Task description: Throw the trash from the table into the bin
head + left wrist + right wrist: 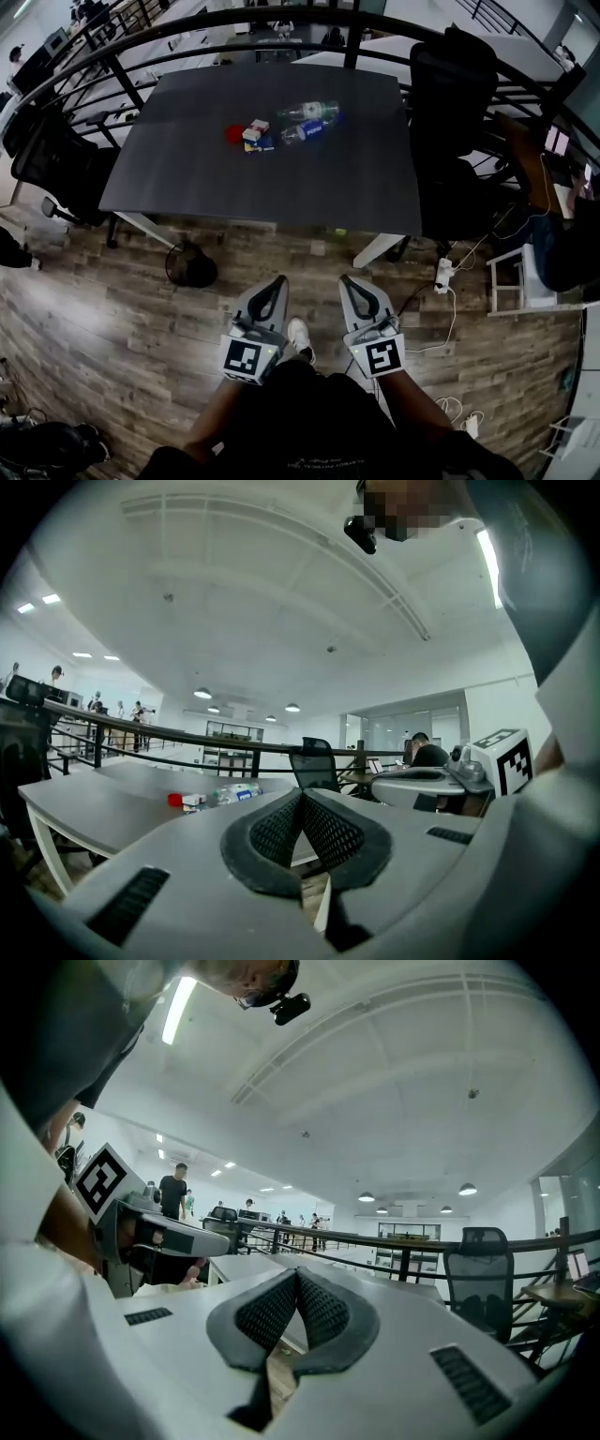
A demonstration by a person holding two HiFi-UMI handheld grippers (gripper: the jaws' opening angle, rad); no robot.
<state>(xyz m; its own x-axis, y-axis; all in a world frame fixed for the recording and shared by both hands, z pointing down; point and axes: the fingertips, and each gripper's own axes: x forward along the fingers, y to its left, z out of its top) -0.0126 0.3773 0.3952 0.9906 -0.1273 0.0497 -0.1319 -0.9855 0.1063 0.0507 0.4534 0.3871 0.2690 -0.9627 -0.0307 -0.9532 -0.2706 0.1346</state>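
Note:
The trash lies in a cluster at the middle of the dark table (187, 178): a red round piece (233, 134), small boxes (256, 130) and two plastic bottles (310, 122). In the left gripper view the same cluster (214, 797) shows far ahead on the tabletop. A black round bin (190, 266) stands on the wood floor by the table's near edge. My left gripper (277, 281) (302, 794) and right gripper (345, 279) (297, 1271) are held side by side over the floor, short of the table. Both are shut with nothing in them.
Black office chairs stand at the table's left (56, 159) and right (452, 89). A curved black railing (281, 23) runs behind the table. A power strip with cables (442, 274) lies on the floor at right, beside a white rack (516, 281).

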